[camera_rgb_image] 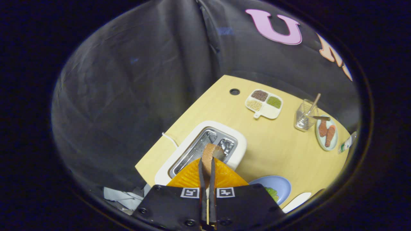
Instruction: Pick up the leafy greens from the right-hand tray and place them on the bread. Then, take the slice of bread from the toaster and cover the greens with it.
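A: Where is the gripper point(207, 165) relative to the toaster point(205, 146)?

B: Above it. The jaws stand nearly closed, pressing from both sides on a slice of bread point(209, 153) held edge-on over the toaster's slots.

A: What lies around the toaster on the worktop point(273, 144)?

B: A white cord point(169, 139) runs off its far-left side. Beyond it sits a divided dish point(264, 104) of grains. Farther right of that stand a clear glass point(305, 119) with a stick in it and a plate point(326, 132) with reddish pieces.

A: And nearer than the toaster?

B: A blue plate point(276, 187) beside the jaws, with leafy greens point(271, 193) on it.
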{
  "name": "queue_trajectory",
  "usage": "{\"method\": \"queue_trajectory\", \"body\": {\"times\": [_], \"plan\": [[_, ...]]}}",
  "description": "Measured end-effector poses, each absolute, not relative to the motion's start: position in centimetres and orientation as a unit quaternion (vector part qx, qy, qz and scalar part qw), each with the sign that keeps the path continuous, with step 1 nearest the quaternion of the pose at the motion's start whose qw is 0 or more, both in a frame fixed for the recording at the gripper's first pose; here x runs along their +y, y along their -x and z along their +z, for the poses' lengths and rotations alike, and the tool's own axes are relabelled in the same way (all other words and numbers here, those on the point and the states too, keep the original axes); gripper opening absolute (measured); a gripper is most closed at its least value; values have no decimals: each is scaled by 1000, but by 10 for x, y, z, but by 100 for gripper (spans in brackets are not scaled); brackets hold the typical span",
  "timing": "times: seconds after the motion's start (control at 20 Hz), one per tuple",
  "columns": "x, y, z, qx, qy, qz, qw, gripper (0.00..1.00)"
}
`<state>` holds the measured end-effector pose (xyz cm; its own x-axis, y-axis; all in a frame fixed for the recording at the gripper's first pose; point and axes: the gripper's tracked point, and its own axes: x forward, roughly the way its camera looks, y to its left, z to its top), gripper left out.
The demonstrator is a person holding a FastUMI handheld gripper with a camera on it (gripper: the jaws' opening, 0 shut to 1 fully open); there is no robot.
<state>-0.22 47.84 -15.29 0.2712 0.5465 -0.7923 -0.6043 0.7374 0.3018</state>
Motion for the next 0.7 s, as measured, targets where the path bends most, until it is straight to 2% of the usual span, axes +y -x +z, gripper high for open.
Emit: {"method": "queue_trajectory", "body": {"times": [0.05,0.7], "plan": [[477,3,-150,481,27,361,798,5],[426,-8,-86,447,-65,361,816,5]]}}
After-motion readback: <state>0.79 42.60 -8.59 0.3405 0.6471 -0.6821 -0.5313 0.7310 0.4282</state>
